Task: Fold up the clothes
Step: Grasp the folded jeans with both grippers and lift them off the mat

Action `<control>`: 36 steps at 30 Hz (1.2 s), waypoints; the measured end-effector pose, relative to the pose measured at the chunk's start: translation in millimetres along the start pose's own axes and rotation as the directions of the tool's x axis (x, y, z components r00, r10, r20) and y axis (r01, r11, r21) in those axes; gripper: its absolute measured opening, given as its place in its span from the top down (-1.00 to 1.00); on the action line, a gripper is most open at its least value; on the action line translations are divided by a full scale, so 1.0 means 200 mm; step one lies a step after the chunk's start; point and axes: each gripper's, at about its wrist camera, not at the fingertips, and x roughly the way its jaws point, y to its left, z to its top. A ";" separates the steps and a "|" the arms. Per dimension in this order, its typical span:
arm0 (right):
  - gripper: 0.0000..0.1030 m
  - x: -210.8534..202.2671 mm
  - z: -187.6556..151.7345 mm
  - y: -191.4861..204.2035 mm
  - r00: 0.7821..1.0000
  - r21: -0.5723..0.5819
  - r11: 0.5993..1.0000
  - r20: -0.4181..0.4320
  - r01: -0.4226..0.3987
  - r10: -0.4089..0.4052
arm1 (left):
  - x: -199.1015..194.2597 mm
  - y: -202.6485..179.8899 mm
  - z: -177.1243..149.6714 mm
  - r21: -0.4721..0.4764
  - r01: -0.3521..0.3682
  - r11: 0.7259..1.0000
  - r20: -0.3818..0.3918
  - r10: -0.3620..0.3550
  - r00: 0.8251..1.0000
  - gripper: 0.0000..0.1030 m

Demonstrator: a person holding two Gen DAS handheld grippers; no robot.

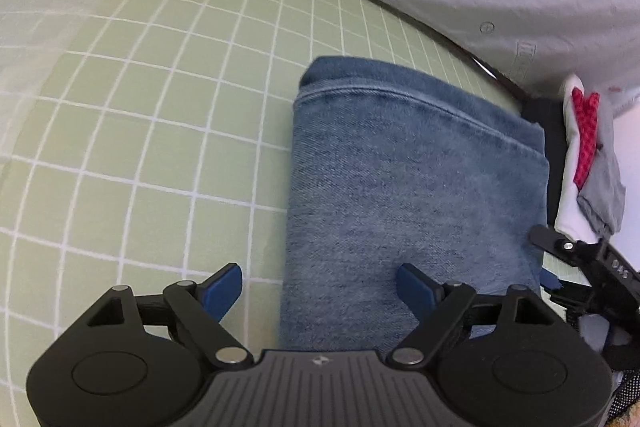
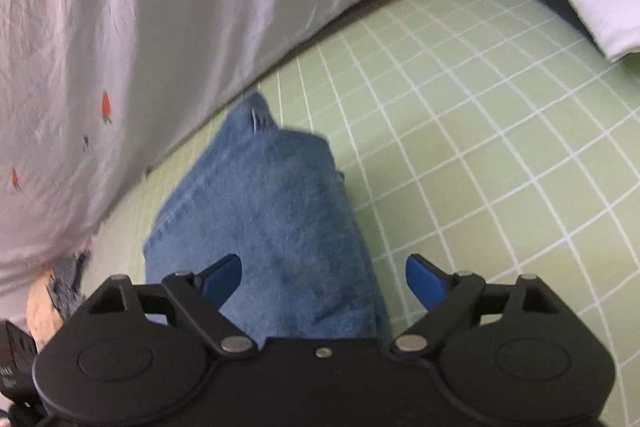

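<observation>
Already the jeans (image 1: 416, 195) lay folded on the checked sheet (image 1: 160, 107); I held both grippers (image 1: 320, 287) (image 2: 324, 281) released above them; any pressing should stay flat.

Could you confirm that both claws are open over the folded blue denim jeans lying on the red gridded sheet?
Not quite: the sheet is light green with white grid lines, as the left wrist view shows. Both the left claw and right claw are open over the folded blue denim jeans.
</observation>
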 end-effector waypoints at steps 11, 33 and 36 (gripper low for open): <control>-0.79 0.23 -0.07 0.00 0.997 0.079 0.996 -0.068 -0.038 0.043 | 0.11 0.01 0.06 -0.020 0.164 0.986 -0.037 -0.164 0.986 -0.63; 0.36 -0.51 -0.11 -0.25 0.966 0.272 0.941 0.216 -0.201 0.144 | -0.16 -0.81 -0.07 0.243 0.454 0.857 0.015 -0.471 0.882 -0.15; 0.36 -0.71 0.01 -0.40 0.943 0.244 0.941 0.294 -0.235 0.159 | -0.12 -1.08 -0.09 0.275 0.494 0.825 0.043 -0.524 0.851 -0.15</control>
